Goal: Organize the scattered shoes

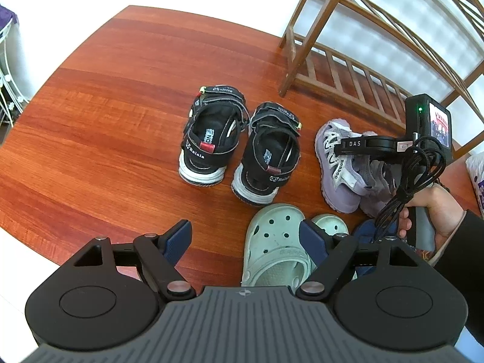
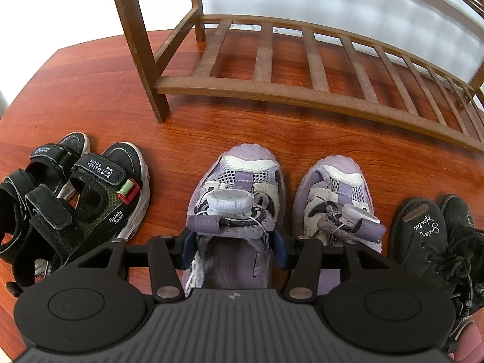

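A pair of black Balala sandals (image 1: 239, 139) stands on the red-brown floor; it also shows at the left of the right wrist view (image 2: 75, 196). Two purple sneakers (image 1: 348, 175) stand side by side before the wooden shoe rack (image 2: 302, 90). My right gripper (image 2: 233, 248) has its fingers on both sides of the left purple sneaker (image 2: 236, 199) at its opening, closed on it. My left gripper (image 1: 245, 239) is open above a mint green clog (image 1: 275, 245), a second clog (image 1: 331, 225) beside it.
A pair of black lace-up shoes (image 2: 438, 242) stands right of the purple sneakers. The rack's bottom slatted shelf (image 2: 332, 69) holds nothing. A white wire stand (image 1: 9, 84) is at the far left. A dark blue shoe (image 1: 367, 231) lies partly hidden by the clogs.
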A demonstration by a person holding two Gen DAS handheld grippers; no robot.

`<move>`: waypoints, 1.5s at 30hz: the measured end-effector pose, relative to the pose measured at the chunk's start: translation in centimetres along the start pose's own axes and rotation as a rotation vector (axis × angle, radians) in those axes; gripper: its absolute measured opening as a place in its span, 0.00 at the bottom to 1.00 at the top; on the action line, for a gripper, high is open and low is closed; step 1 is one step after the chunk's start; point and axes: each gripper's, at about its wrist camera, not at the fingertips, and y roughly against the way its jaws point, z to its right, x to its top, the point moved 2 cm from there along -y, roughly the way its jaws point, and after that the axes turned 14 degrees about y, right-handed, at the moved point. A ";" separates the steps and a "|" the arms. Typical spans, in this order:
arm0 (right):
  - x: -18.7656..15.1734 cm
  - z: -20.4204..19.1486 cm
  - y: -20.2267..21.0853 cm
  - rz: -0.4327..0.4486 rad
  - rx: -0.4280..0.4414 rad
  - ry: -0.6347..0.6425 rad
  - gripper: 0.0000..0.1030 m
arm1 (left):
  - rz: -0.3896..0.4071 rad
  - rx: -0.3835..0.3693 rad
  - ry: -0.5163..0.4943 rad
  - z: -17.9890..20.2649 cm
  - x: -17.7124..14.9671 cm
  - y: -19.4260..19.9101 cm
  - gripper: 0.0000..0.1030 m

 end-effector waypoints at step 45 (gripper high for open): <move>-12.0 6.4 21.9 0.198 0.091 -0.031 0.85 | -0.004 -0.001 -0.173 7.5 -5.2 0.1 0.78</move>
